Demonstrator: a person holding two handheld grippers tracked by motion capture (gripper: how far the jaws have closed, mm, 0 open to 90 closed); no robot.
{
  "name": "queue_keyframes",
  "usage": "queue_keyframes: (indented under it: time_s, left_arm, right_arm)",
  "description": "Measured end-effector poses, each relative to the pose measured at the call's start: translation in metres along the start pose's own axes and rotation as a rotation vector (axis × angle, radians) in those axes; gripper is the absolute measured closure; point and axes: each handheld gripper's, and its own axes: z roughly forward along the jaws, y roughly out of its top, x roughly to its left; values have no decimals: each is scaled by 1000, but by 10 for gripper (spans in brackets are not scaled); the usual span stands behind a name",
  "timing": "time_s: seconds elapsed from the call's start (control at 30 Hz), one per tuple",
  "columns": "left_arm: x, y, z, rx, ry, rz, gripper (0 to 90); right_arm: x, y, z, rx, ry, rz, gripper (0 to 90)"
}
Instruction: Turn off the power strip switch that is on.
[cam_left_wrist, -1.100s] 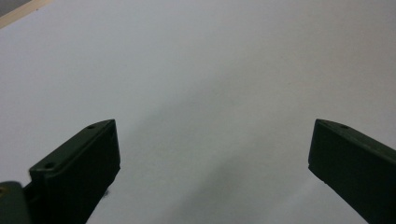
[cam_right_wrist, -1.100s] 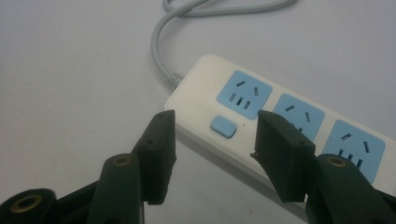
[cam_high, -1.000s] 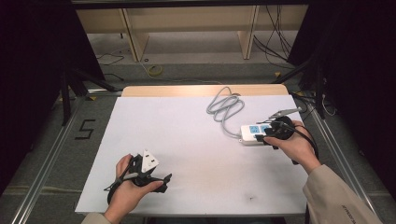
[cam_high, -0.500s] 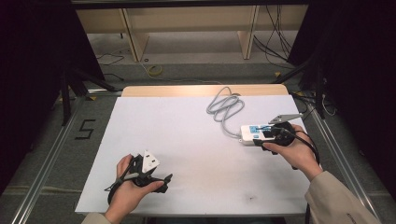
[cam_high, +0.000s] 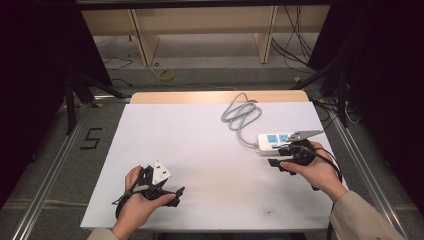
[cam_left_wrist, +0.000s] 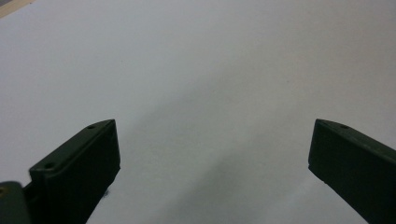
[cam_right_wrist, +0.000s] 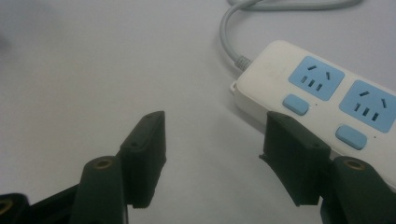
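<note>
One power strip (cam_high: 274, 142), two blue sockets (cam_right_wrist: 316, 78)

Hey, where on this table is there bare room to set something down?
The middle of the white table is bare, between the left gripper and the power strip; so is the far left corner. Crowded: the right side, with the strip, its coiled cable and the right gripper.

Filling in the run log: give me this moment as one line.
left gripper: open, over bare table | right gripper: open, beside power strip, not gripping | cord: coiled behind strip
</note>
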Motion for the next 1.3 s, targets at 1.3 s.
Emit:
queue_keyframes:
  time_s: [1.3]
  left_arm:
    - [-1, -1, 1, 20, -10, 4, 14]
  right_arm:
    - [14, -63, -38, -157, 24, -15, 298]
